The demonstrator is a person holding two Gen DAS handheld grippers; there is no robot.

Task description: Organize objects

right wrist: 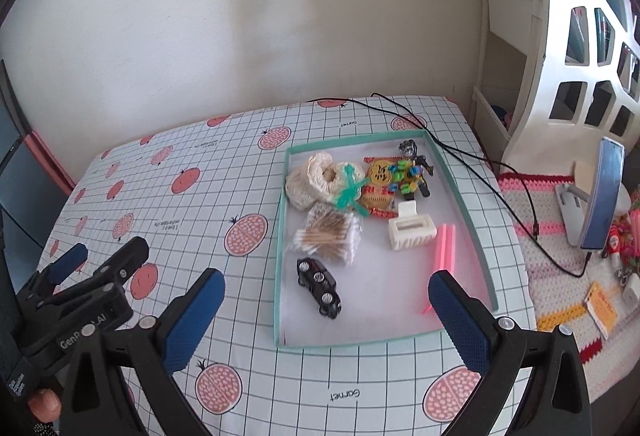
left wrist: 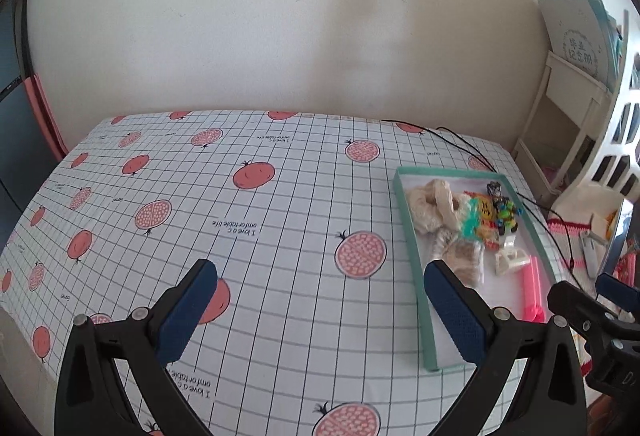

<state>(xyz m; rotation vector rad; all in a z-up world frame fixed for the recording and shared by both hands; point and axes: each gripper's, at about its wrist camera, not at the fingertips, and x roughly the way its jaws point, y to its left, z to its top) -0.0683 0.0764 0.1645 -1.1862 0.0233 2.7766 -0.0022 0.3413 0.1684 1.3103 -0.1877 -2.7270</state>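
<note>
While both grippers gape wide and empty, the tray point(right wrist: 464, 192) lies just beyond the right gripper point(right wrist: 326, 320).

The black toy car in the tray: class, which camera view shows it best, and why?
The right wrist view shows it best: the black toy car lies whole and unblocked near the tray's front. In the left wrist view the car cannot be seen; one of the left gripper's fingers covers that part of the tray.

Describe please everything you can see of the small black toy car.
The black toy car is small and glossy, probably plastic or metal, with silver wheel hubs. It appears tipped on its side, its wheels showing, lying diagonally on the white floor of the teal tray, near the left wall. It lies just below the cotton swabs bag. No gripper touches it.
</note>
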